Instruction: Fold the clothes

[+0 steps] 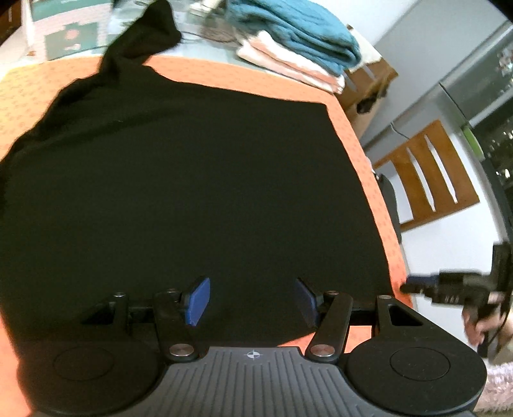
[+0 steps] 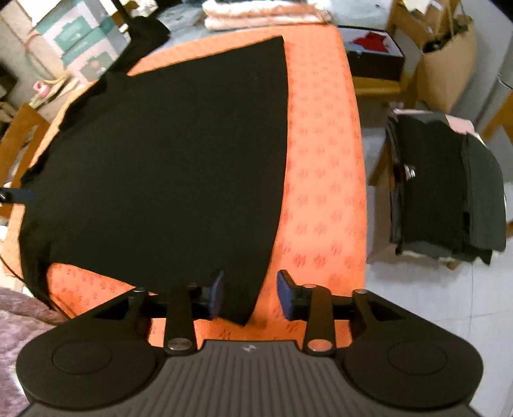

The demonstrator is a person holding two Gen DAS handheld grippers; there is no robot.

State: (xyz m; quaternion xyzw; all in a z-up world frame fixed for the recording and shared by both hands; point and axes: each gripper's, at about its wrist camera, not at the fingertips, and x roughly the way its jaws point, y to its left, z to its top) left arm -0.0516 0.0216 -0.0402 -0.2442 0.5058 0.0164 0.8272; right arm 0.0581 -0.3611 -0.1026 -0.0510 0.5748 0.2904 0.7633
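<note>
Black fabric garment [image 2: 166,166] lies spread flat on the orange patterned counter [image 2: 320,160]. Left claw [image 1: 253,301] stands wide apart above the garment's near edge, gripping nothing. Right claw [image 2: 250,296] is also wide, straddling the garment's near corner. Folded teal and pink towels [image 1: 295,41] sit at the far end.

Right gripper [image 2: 250,295] low over the orange cloth [image 2: 320,179], blue pads [image 2: 286,290] spread apart, and the near corner of the black garment [image 2: 166,166] lies right between them. The garment spreads flat ahead and to the left. Off right, well apart, a stack of dark clothes [image 2: 445,189]; far ahead, folded pink towels [image 2: 263,14].
</note>
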